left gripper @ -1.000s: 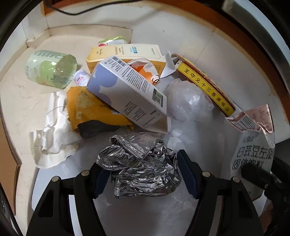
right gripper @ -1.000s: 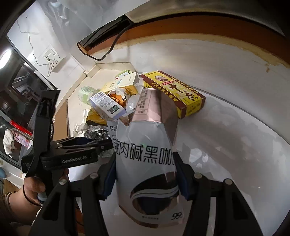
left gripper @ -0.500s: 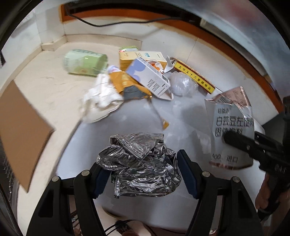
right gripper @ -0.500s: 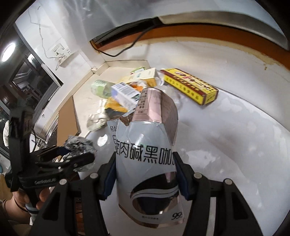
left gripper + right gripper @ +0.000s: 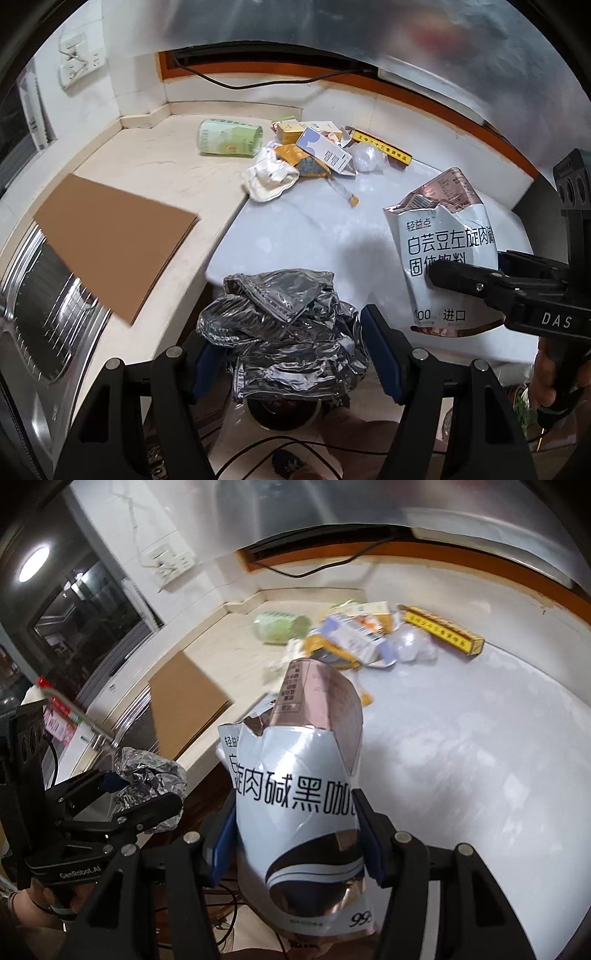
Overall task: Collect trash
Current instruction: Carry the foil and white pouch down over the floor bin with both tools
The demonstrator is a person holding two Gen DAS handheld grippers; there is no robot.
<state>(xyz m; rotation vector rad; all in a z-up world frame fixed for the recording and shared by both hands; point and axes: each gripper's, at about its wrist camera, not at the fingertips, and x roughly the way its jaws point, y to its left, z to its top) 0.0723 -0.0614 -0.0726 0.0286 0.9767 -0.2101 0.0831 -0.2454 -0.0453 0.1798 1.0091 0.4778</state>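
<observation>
Left gripper [image 5: 291, 347]: jaws closed on a crumpled silver foil wrapper [image 5: 284, 325], which bulges up and forward out of the grip, held off the edge of the surface [image 5: 295, 236].
Right gripper [image 5: 295, 834]: jaws clamped on a torn white coffee pouch [image 5: 299, 790] with a pinkish metallic lining, standing upright between the pads; its ripped top rises well ahead of the jaws.
Cross view: from the right wrist camera the left gripper [image 5: 147, 790] sits to the left of the jaws with the foil wrapper [image 5: 151, 775] in it; from the left wrist camera the right gripper [image 5: 443, 273] and coffee pouch [image 5: 443, 251] are to the right of the jaws.
Remaining trash pile: far ahead of both jaws, at the back of the surface: a green cup [image 5: 229, 138] on its side, a white-and-blue carton [image 5: 325, 151], a long yellow box [image 5: 380, 147], a crumpled white wrapper [image 5: 269, 177], and clear plastic [image 5: 365, 158].
Cardboard sheet [image 5: 110, 236]: ahead and left of the left jaws, lying over the edge of the sink [image 5: 44, 325].
</observation>
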